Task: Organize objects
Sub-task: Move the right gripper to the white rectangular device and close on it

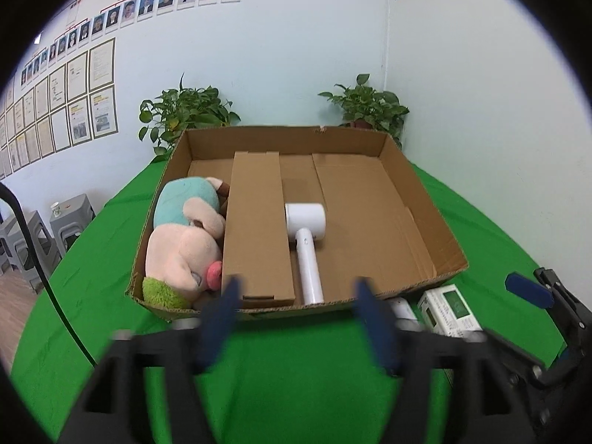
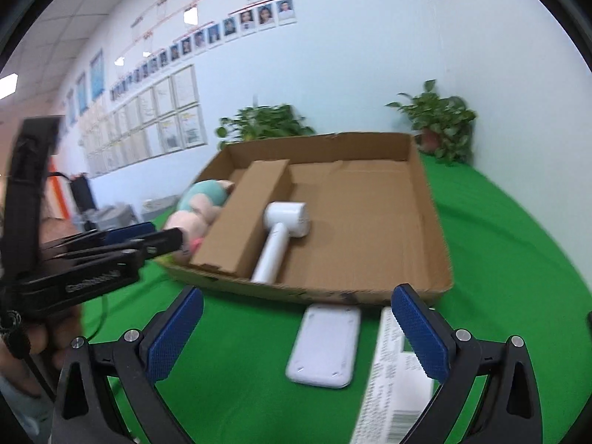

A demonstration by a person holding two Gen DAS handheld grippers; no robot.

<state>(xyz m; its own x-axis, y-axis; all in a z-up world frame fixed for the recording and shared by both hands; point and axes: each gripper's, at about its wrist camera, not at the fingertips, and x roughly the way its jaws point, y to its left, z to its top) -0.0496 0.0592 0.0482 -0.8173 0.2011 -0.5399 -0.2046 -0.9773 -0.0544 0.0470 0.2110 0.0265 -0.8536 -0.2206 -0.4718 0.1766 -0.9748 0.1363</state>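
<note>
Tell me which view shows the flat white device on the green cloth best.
The right wrist view. There the flat white device lies whole and unobstructed on the green cloth in front of the cardboard box. In the left wrist view only a sliver shows behind the left gripper.

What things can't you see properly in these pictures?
- Plush toy: in the right wrist view, mostly hidden behind the long cardboard box and the left gripper.
- White flat device: in the left wrist view, only a sliver shows behind the left gripper's finger.
- Printed white box: text blurred; bottom edge cuts it off.
- Wall photos: too small to tell faces.
</note>
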